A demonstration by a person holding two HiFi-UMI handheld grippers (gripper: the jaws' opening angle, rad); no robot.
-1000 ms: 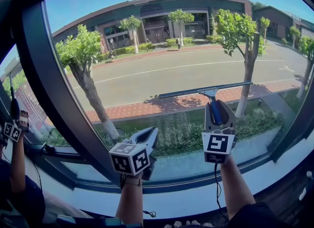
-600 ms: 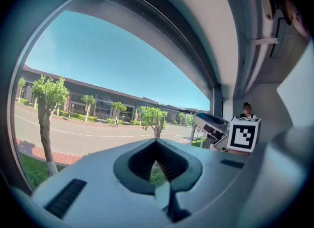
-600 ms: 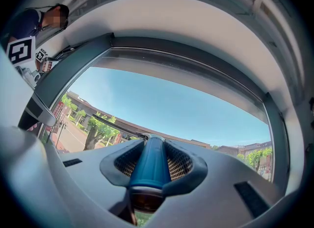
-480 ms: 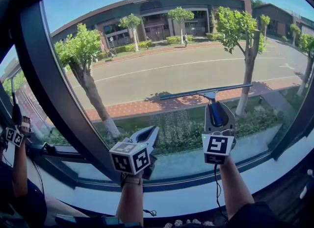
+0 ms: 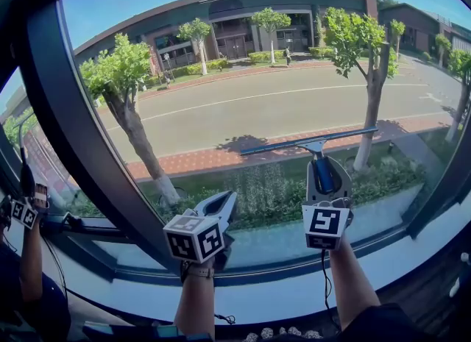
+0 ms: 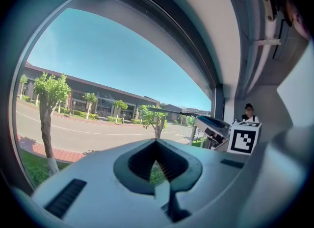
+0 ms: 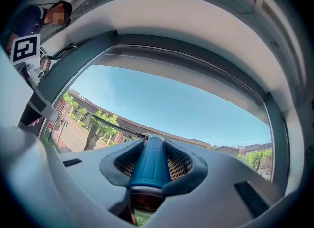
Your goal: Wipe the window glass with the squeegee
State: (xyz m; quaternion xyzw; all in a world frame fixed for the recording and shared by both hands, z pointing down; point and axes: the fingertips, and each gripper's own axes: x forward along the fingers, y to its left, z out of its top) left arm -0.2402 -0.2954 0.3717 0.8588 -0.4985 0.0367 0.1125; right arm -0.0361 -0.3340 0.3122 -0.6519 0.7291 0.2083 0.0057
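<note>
The squeegee's long thin blade (image 5: 309, 142) lies against the window glass (image 5: 243, 76), tilted up to the right. Its blue handle (image 5: 324, 174) runs down into my right gripper (image 5: 324, 164), which is shut on it. In the right gripper view the blue handle (image 7: 149, 161) fills the gap between the jaws of the right gripper (image 7: 149, 141), and the blade (image 7: 117, 126) shows beyond them. My left gripper (image 5: 228, 199) hovers lower left of the squeegee, close to the glass. In the left gripper view the left gripper (image 6: 156, 142) is shut with nothing in it.
A thick dark window frame post (image 5: 81, 149) curves down the left of the pane, and a pale sill (image 5: 294, 289) runs below. At far left another person's arm holds a gripper (image 5: 22, 208). Outside are a road, trees and a building.
The squeegee blade has slid a little down the glass with my right gripper. The left gripper has stayed nearly still. The other person's arm at far left has dropped slightly.
</note>
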